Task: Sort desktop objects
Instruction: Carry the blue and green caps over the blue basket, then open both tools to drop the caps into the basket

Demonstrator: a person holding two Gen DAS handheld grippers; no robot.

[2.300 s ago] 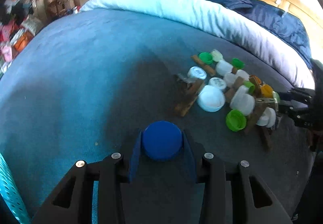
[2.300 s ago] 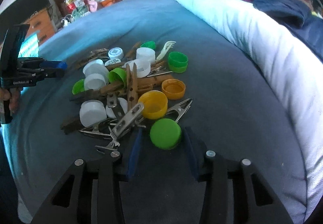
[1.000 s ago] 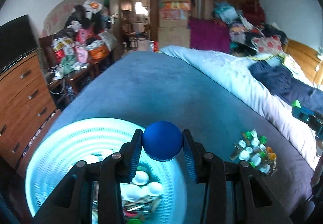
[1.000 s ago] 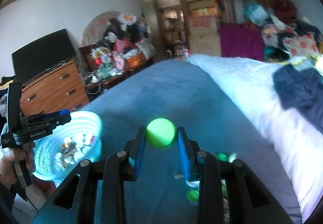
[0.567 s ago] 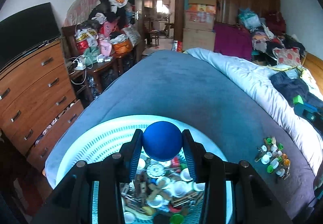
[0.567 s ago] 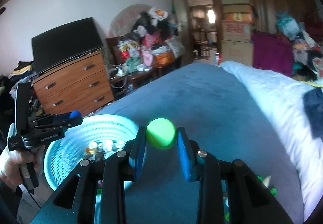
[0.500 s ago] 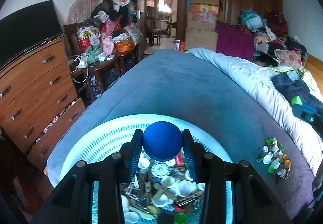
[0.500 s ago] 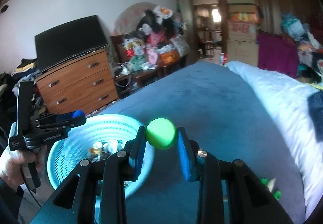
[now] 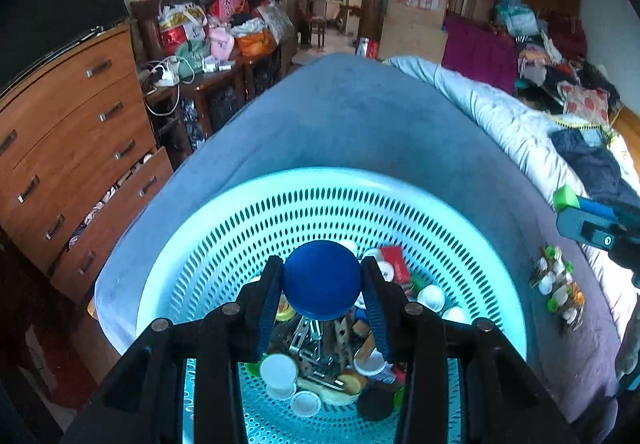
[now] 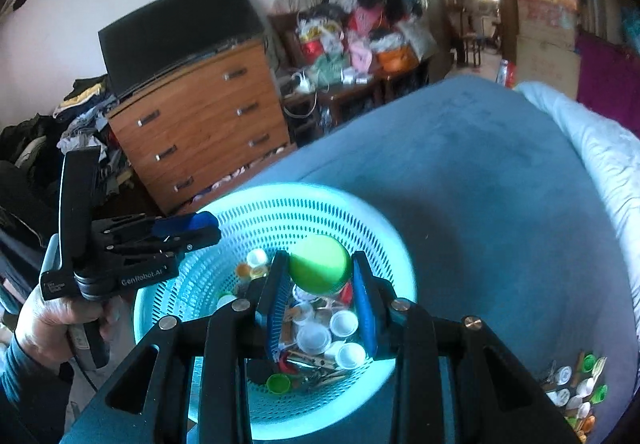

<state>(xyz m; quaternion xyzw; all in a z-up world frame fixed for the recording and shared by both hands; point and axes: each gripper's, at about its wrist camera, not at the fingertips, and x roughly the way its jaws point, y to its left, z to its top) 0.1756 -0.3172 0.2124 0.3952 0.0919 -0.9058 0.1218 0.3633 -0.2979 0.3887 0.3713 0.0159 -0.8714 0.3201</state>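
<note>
We've got both grippers over the basket (image 9: 224, 219) so the caps drop straight in w/ the rest. Left gripper (image 9: 322, 286) is clamped on the blue cap (image 9: 322, 284), right gripper (image 10: 320, 270) on the green cap (image 10: 320, 264). Leftover pile (image 10: 574, 392) sits on the bed (image 10: 480, 171).

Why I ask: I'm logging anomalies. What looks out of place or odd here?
Nothing is spilled or damaged. Both tongs hold caps over the basket: left a blue cap, right a green cap. The only oddities: the dresser's bottom drawer hangs open, and unsorted bits lie on the bed.
</note>
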